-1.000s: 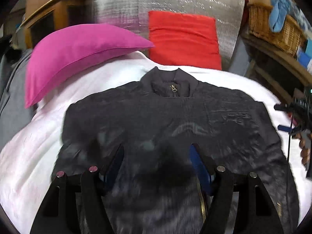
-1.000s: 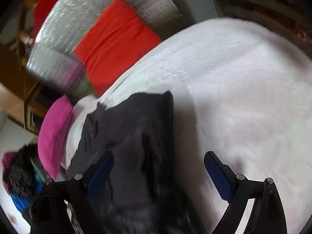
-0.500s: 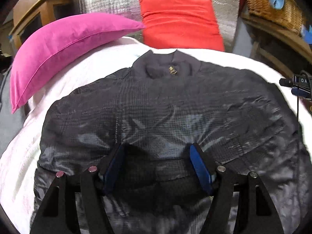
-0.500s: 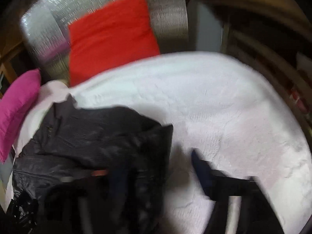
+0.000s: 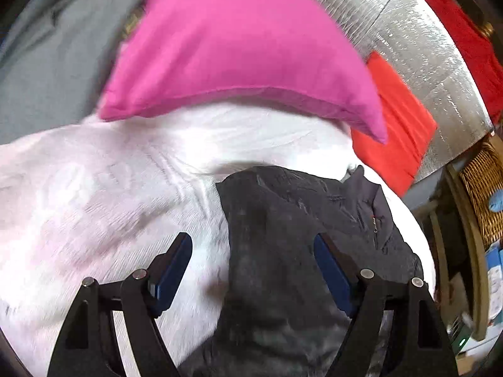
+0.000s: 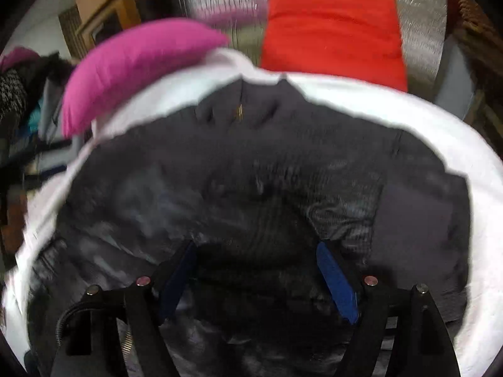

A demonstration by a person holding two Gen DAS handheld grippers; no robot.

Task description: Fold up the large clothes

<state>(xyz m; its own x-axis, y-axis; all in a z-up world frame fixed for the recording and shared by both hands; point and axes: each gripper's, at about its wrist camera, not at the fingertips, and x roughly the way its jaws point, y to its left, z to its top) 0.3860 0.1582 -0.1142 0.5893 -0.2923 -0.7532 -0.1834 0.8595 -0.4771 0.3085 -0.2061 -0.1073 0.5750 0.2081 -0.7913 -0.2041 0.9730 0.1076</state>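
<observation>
Left gripper [image 5: 251, 264] swung to jacket [image 5: 301, 235] edge; right gripper [image 6: 256, 270] over jacket middle; both jaws opening, nothing clamped.

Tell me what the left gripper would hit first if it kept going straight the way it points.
Probably the left edge of the dark quilted jacket on the white bedspread; the left gripper, jaws opening and empty, straddles that edge. Depth is unclear.

A white bedspread [image 5: 94, 194] covers the bed. At its far end a pink pillow [image 5: 239, 47] and a red cushion [image 5: 399, 132] lean on a silver quilted headboard [image 5: 418, 44] (shiny, foil-like). A wicker basket [image 5: 484, 194] sits right; wooden furniture [image 6: 125, 9] stands far left.
</observation>
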